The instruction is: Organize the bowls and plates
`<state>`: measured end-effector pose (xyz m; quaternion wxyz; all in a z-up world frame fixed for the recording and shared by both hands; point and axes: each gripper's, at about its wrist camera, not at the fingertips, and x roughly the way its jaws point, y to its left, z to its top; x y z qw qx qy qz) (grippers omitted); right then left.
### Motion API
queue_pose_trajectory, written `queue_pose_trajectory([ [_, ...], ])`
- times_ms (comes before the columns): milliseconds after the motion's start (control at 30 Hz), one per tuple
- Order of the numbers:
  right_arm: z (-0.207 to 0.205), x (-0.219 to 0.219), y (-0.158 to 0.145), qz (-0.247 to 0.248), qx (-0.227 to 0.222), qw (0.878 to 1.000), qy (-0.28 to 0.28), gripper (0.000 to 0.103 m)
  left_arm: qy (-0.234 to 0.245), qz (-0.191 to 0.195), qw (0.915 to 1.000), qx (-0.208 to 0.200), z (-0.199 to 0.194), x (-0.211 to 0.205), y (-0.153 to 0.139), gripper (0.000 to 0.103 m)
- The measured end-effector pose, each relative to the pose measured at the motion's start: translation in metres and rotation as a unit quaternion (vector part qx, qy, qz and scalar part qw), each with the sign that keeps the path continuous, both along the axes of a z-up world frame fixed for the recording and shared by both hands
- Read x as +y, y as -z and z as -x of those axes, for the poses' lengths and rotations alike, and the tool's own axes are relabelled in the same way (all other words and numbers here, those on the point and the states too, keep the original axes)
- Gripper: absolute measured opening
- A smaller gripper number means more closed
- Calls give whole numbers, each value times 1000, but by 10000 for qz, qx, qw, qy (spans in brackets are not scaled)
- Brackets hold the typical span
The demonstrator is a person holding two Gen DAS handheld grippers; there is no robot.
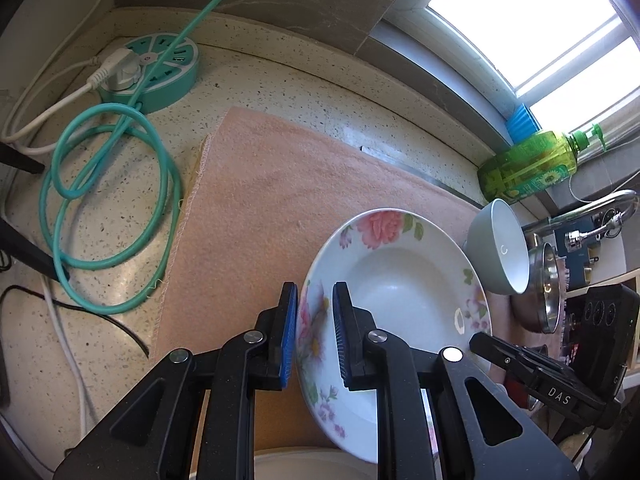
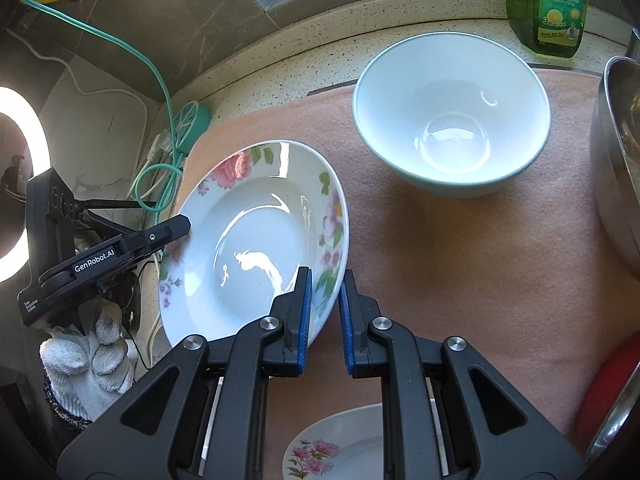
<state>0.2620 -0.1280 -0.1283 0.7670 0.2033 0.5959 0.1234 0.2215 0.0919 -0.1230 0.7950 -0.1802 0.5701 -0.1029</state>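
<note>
Floral plate [image 1: 400, 300] [image 2: 256, 236]: glossy white ceramic, round, deep well, pink flower decals on the rim, tilted up off the pink towel [image 1: 280, 200] [image 2: 460, 260]. Left gripper [image 1: 315, 300] has its 2 blue ribbed pads straddling the plate's rim at a narrow gap; contact on both sides can't be told. Right gripper [image 2: 325, 280] likewise narrow, blue pads either side of the opposite rim edge; clamp can't be confirmed. Pale blue-green bowl [image 2: 452, 114] [image 1: 498, 246]: smooth glazed, white inside, upright on the towel behind the plate, apart from it. 2nd floral plate [image 2: 340, 446] flat on the towel at the near edge. Steel bowl [image 2: 620, 160], shiny, at right. Towel is fuzzy fleece over a speckled stone countertop [image 1: 120, 220]. Green soap bottle [image 2: 546, 4] by the window ledge; round teal power strip [image 1: 156, 68] with coiled teal cord on the left.
</note>
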Motion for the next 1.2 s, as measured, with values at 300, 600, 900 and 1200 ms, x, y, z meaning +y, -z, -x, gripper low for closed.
queue_pose_trajectory([
  [300,28,-15,-16,-28,-112,9999,-64,14,40,101,9998,-136,23,-20,-17,16],
  [600,62,-29,-27,2,-139,9997,-181,14,54,252,9994,-233,60,-43,-28,16],
  [900,99,-44,-29,21,-48,9997,-238,14,103,353,9991,-202,100,-69,-31,16],
  [1200,131,-67,-29,-33,29,9999,-122,14,200,438,9988,-110,132,-96,-27,16],
])
